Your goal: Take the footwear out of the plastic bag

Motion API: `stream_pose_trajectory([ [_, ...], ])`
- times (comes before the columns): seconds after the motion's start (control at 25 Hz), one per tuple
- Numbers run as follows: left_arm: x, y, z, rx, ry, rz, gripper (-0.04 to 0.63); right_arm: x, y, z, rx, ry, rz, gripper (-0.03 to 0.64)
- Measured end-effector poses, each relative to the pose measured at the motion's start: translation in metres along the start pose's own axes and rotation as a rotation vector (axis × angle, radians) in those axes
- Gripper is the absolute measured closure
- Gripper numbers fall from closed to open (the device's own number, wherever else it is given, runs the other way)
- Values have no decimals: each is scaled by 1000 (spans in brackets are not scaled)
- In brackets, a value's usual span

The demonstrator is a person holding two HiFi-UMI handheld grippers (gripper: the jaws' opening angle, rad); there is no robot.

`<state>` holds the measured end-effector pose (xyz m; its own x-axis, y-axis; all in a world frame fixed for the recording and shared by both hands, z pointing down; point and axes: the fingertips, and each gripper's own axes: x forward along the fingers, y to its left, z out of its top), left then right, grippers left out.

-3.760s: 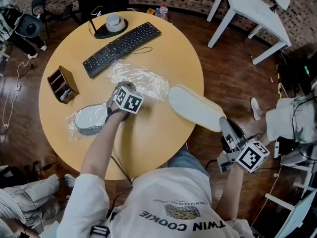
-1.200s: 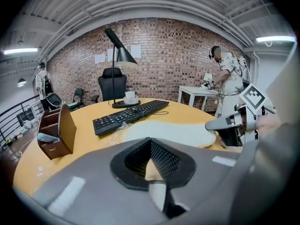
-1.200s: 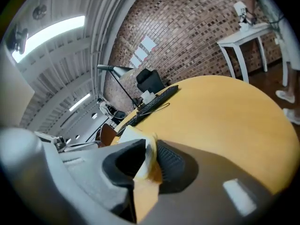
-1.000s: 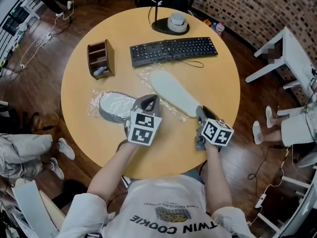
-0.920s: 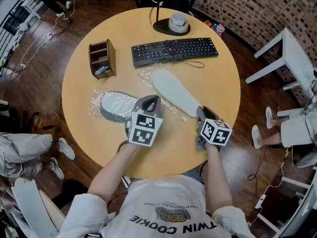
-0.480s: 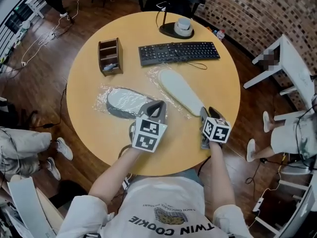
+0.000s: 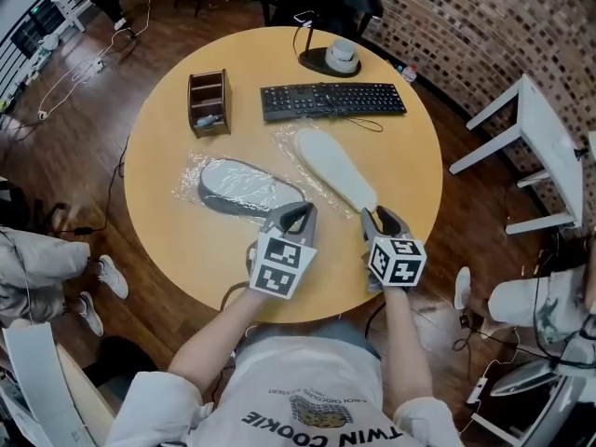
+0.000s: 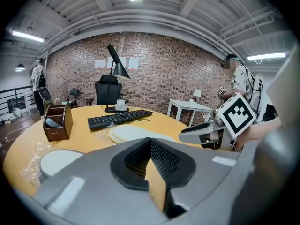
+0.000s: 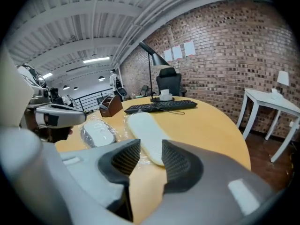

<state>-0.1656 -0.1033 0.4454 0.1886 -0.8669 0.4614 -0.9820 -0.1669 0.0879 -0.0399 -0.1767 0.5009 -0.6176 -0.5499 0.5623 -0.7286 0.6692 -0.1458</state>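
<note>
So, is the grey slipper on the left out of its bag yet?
No, the grey slipper lies on the table with the clear plastic bag wrapped over and around it.

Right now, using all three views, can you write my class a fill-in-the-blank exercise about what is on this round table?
1. The grey slipper lies wrapped in a clear plastic ____.
2. The black ____ lies between the lamp base and the white slipper.
3. The right hand-held gripper has its jaws ____, with nothing between them.
4. The wooden organizer sits on the person's ____ side of the table.

Missing words: bag; keyboard; open; left.
</note>
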Motion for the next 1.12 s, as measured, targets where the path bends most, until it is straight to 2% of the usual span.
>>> stream_pose_trajectory([
  [0.2, -11, -30, -7, 1, 0, 18, 592, -29, 24, -1, -16, -31, 101, 489],
  [0.36, -21, -64, -15, -4, -5, 74, 592, -63, 33, -4, -46, -70, 182, 512],
  [0.56, -32, -134, -26, -17, -21, 132, 591, -120, 26, -23, -97, -122, 256, 563],
  [0.88, -67, -249, -40, -22, -47, 236, 591, -215, 3, -64, -145, -157, 341, 592],
  [1.12, -101, -300, -46, -22, -52, 281, 591, -272, 15, -87, -148, -172, 399, 598],
])
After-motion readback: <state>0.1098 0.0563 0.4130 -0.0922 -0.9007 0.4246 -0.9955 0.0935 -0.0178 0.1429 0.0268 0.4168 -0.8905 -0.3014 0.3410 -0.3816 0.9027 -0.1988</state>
